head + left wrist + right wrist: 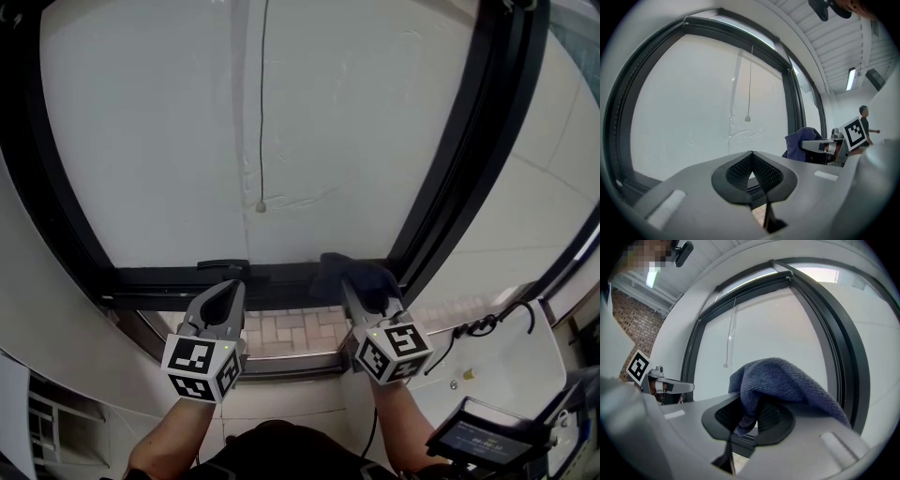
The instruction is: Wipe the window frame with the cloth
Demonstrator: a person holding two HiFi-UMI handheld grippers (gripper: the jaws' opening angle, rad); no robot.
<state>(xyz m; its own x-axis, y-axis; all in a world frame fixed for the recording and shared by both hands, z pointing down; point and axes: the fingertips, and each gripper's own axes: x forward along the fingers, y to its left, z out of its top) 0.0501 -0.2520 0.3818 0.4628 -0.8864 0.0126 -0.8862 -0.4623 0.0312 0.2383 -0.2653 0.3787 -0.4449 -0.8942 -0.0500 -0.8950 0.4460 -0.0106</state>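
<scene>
The dark blue cloth (pixel 787 380) is clamped between the jaws of the right hand-held gripper (pixel 359 292). One fold is pinched between the ribbed pads, and the remainder is draped over the upper side of the jaws. In the head view the cloth is positioned at the bottom rail of the black window frame (pixel 159 279), just beside the lower right corner, where the rail meets the right upright. Whether the cloth is pressed onto the rail cannot be determined.

The left hand-held gripper (pixel 228 289) is held at the same rail, to the left of the cloth and apart from it. Its jaws are closed tip to tip and nothing is held between them. Both marker cubes are directed toward the head camera, and a forearm is visible behind each.

The frame is filled by a white surface. A thin pull cord (pixel 262 112) is suspended in front of that surface and ends in a small knob above the rail. Brick paving (pixel 291 333) is visible below the rail, between the two hand-held grippers.
</scene>
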